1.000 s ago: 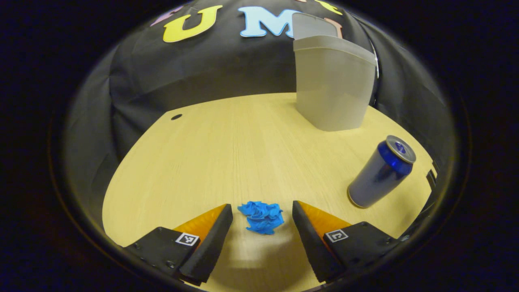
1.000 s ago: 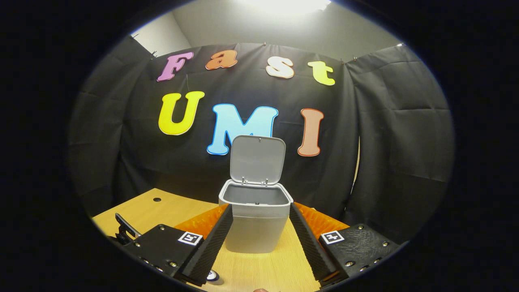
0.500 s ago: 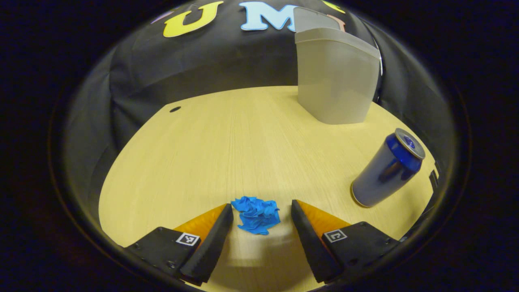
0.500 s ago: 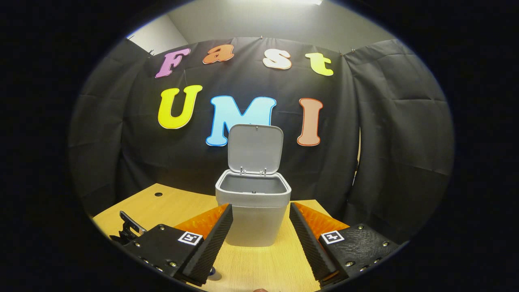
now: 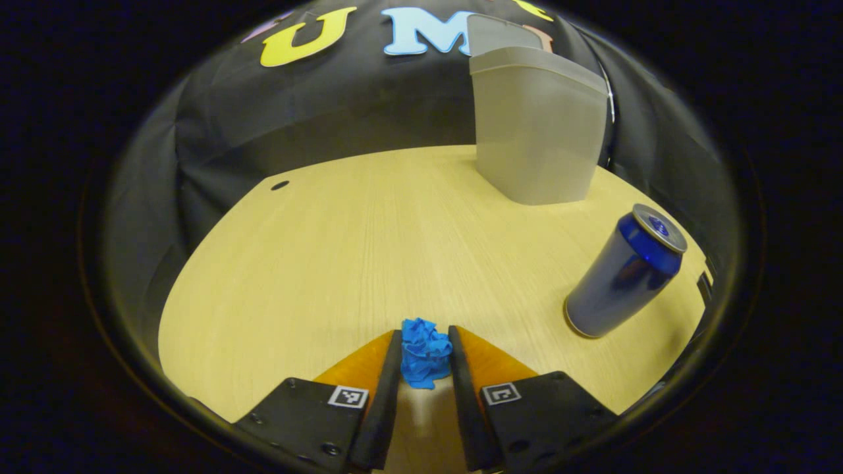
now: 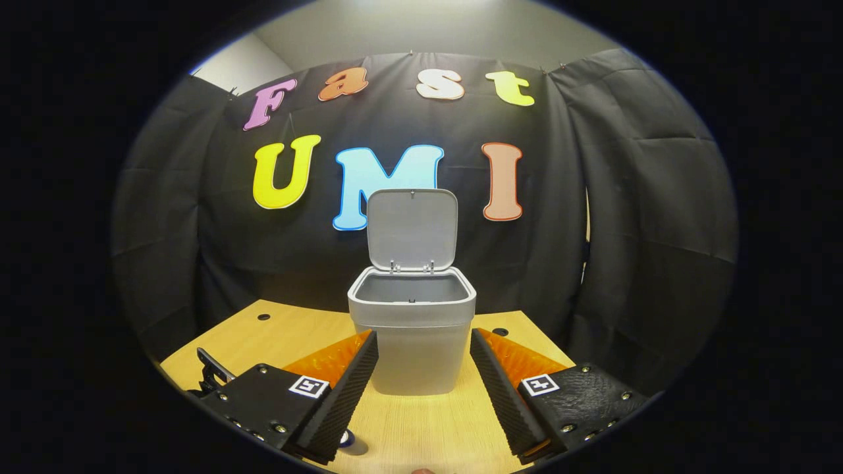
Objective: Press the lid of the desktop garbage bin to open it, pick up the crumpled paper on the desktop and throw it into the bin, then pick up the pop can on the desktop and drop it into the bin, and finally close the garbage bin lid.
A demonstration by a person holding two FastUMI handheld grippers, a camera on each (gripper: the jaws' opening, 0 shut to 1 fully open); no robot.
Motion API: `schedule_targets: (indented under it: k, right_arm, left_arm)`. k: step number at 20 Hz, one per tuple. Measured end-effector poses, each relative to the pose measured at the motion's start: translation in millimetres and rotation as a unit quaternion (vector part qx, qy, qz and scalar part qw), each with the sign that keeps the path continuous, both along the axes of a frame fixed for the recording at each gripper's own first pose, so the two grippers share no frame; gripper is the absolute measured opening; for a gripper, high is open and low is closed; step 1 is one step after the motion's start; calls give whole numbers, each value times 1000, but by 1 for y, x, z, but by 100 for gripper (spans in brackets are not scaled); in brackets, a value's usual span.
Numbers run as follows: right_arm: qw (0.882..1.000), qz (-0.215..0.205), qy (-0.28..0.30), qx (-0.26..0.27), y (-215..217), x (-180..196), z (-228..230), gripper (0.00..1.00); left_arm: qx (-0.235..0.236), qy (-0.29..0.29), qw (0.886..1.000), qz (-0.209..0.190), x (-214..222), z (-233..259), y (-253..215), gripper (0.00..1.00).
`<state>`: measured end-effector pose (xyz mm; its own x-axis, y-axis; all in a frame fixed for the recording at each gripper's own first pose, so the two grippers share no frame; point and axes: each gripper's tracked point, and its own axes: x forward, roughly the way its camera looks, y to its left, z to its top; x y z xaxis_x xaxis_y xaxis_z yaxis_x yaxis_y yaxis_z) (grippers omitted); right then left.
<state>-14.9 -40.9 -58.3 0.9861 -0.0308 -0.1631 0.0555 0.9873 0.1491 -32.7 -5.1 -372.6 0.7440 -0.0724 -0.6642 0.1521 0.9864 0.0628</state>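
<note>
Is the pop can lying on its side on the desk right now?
No, the pop can stands upright on the desk, top end up, apart from the bin.

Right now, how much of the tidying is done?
Done: the bin lid stands open. In hand: the left gripper is shut on the blue crumpled paper, not yet lifted. Left: bin the paper, then the pop can, and close the lid.

The left tool [image 5: 425, 352] has closed from wide open onto the crumpled paper [image 5: 425, 352], both fingers now pressing its sides on the worktop [image 5: 329, 250].
</note>
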Motion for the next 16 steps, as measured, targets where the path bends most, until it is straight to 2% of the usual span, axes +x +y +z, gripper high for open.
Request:
schedule_targets:
  k: [1, 2, 3, 5, 10, 11, 16]
  right_arm:
    - [1000, 1, 0, 0, 0, 0, 0, 91]
    - [1000, 2, 0, 1, -1, 0, -1, 91]
    - [1000, 2, 1, 1, -2, 0, -1, 91]
    - [1000, 2, 1, 3, -5, -2, -3, 91]
    - [1000, 0, -2, 0, -17, -6, -3, 91]
    - [1000, 1, -4, 0, -20, -7, -2, 91]
    - [1000, 7, -13, 3, -25, -3, -2, 91]
  left_arm:
    - [1, 0, 1000, 0, 0, -1, -1, 46]
    - [5, -1, 1000, 8, 0, -1, 1, 50]
    - [4, -4, 1000, 7, 0, 1, 1, 37]
    - [8, -9, 1000, 13, 2, 2, 2, 23]
    - [6, -17, 1000, 21, 3, 11, 2, 15]
    - [8, -22, 1000, 21, 4, 16, 1, 17]
    - [-8, -63, 998, 29, 20, 66, -8, 15]
